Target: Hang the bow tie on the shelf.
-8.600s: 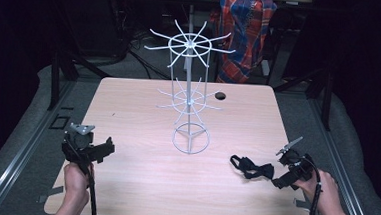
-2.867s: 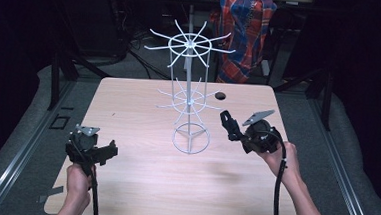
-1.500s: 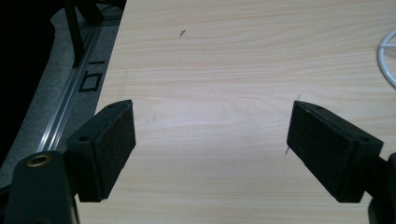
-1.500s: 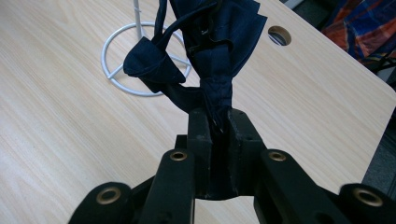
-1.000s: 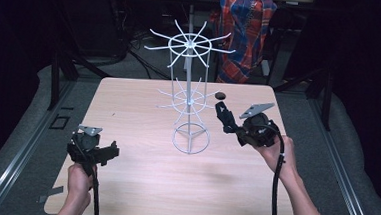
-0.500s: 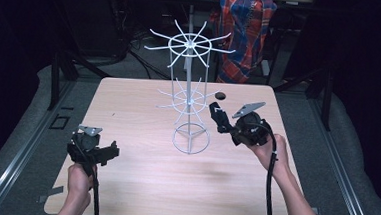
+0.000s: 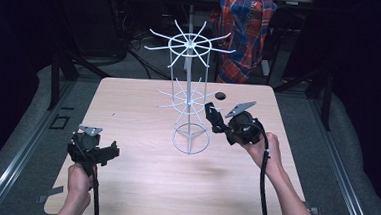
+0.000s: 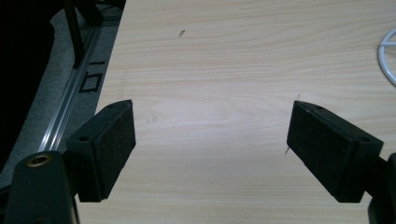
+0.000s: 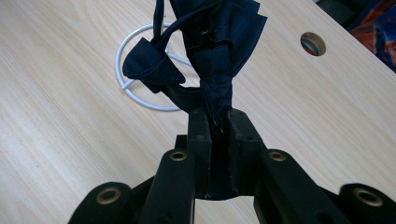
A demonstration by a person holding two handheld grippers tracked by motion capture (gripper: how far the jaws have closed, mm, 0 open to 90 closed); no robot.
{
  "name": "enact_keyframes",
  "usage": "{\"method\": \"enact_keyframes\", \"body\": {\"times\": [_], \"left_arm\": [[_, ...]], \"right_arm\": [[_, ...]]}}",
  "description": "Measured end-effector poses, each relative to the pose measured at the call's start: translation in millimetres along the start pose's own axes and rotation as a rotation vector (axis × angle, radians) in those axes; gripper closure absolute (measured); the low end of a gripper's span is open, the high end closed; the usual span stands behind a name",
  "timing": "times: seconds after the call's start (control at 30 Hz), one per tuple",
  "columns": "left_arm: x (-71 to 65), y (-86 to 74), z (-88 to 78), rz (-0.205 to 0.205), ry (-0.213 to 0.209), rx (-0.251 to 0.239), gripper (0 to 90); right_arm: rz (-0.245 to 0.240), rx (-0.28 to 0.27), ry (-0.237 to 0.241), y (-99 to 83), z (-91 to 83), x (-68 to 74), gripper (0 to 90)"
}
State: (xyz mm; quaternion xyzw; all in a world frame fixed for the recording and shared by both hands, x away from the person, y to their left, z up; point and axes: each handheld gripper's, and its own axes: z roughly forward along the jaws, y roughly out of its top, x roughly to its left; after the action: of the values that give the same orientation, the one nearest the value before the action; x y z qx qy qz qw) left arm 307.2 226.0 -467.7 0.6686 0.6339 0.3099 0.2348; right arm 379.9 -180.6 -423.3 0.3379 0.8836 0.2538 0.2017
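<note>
1. While the left tool (image 7: 106,151) hovers low over the pale wooden worktop (image 7: 138,114) with jaws spread wide, nothing sits between them.
2. Clamped in the right tool (image 9: 219,122), a dark navy knotted cloth strap (image 9: 215,51) sticks out ahead, just beside the white wire spinner rack (image 7: 189,100).

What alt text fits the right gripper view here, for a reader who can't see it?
The right gripper has its black jaws shut on a dark blue fabric piece that bunches up in front of them. Beyond lie the light wooden table, the white wire stand's base ring and a round hole.
</note>
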Motion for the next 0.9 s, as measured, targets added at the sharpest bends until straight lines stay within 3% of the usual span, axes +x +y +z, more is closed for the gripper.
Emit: {"method": "enact_keyframes", "body": {"times": [0.9], "left_arm": [[-1.0,0.0,0.0,0.006,-0.005,0.004,15.8]], "right_arm": [[0.020,0.035,0.016,0.0,29.4,-0.9,79.3]]}}
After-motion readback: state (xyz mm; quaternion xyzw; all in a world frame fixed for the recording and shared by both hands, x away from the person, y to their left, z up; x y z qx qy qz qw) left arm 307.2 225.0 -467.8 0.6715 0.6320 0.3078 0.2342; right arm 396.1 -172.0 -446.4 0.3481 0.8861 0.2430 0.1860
